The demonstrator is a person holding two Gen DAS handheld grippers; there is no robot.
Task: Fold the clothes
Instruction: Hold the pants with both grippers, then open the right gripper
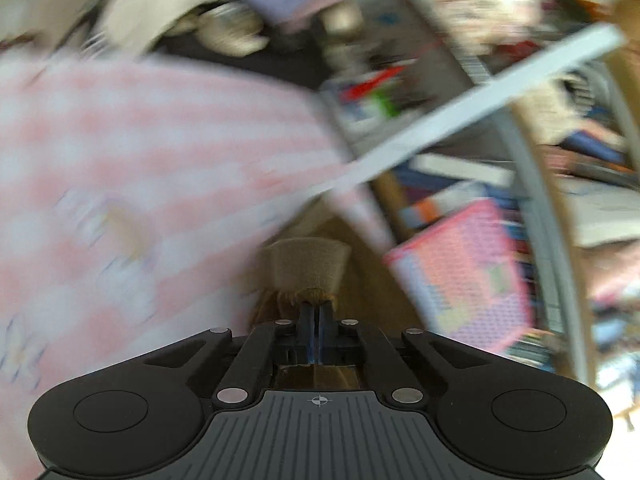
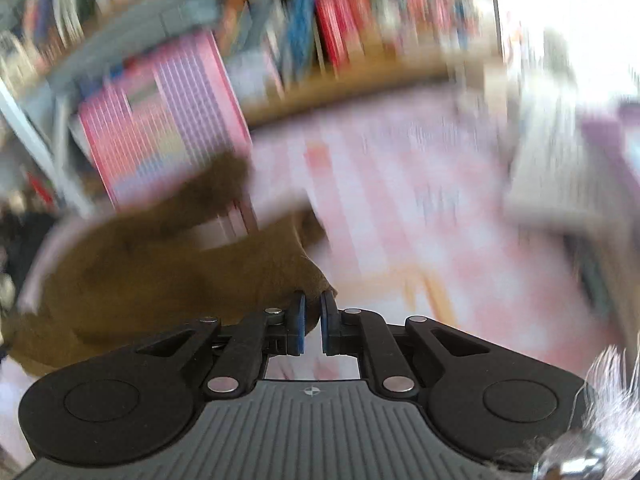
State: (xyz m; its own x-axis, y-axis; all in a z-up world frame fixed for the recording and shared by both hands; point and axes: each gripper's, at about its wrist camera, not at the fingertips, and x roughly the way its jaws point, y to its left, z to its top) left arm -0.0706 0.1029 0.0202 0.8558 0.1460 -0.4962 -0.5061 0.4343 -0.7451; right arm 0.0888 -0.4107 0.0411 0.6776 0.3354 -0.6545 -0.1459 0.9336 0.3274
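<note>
A brown garment (image 2: pixel 168 264) hangs in the air between my two grippers. My right gripper (image 2: pixel 312 300) is shut on its edge, and the cloth spreads to the left of the blue pads (image 2: pixel 298 320). My left gripper (image 1: pixel 318 306) is shut on another part of the brown garment (image 1: pixel 308 266), seen as a tan fold just beyond the fingertips. Both views are blurred by motion. A pink and white checked bed cover (image 1: pixel 140 168) lies below; it also shows in the right wrist view (image 2: pixel 400 200).
A shelf unit (image 1: pixel 500 80) packed with books and toys stands close by, with a pink perforated box (image 1: pixel 468 272), also in the right wrist view (image 2: pixel 160 120). A beige cushion or garment (image 1: pixel 160 0) lies at the far side of the bed. A fluffy grey item (image 2: pixel 600 420) sits at the lower right.
</note>
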